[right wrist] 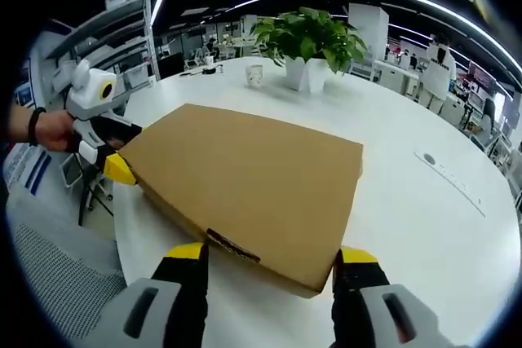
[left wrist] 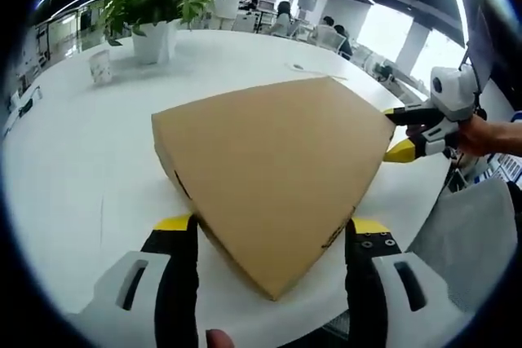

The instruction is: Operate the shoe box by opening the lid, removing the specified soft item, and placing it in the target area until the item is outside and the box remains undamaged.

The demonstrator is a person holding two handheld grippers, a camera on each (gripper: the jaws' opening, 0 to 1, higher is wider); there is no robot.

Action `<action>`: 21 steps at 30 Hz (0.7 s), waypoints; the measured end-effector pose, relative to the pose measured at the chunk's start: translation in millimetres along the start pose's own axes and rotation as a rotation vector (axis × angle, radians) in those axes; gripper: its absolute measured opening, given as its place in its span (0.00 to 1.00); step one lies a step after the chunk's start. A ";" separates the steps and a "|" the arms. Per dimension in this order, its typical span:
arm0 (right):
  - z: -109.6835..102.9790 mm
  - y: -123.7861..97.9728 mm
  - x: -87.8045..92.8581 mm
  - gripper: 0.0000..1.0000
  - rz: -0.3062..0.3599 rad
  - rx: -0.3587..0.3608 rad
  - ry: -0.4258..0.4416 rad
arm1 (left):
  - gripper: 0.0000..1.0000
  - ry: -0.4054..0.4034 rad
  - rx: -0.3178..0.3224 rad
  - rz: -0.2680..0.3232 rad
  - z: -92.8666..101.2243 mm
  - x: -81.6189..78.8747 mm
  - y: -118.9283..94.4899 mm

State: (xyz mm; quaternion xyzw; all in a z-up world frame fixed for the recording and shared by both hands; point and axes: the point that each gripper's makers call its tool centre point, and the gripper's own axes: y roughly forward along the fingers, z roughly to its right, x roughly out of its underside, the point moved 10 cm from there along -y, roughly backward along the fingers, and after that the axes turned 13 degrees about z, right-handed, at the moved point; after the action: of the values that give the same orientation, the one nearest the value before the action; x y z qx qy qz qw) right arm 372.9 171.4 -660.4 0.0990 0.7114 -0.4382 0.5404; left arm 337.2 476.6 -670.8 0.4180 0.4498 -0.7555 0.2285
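Shoe box (left wrist: pixel 277 169) sits flat on the white round bench (left wrist: pixel 81 160), lid shut, w/ one corner jutting past the bench edge toward the person, prob. so a claw can get at the lid seam. Left claw (left wrist: pixel 273 238) is spread wide, jaws either side of that near corner, not gripping yet. Right claw (right wrist: pixel 269 262) also spread, straddling another box edge; in the left gripper view its yellow tips sit at the far corner. Both come in low, roughly level. Potted plant (right wrist: pixel 310 42) and cup (right wrist: pixel 254 76) stand well behind.
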 end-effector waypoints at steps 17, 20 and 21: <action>-0.1 -3.6 -2.6 0.57 0.010 0.002 0.007 | 0.71 -0.017 -0.008 0.002 1.9 -1.4 -1.4; -0.9 -5.1 -2.8 0.57 0.016 0.004 0.008 | 0.71 -0.022 -0.008 0.002 2.9 -1.9 -2.9; -0.6 -5.3 -3.0 0.57 0.018 0.004 0.010 | 0.71 -0.024 -0.008 0.003 2.8 -2.2 -3.3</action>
State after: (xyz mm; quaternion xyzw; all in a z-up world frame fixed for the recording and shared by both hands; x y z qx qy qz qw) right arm 370.3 169.6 -655.1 0.1087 0.7123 -0.4342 0.5407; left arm 334.8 475.7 -666.7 0.4086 0.4493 -0.7583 0.2369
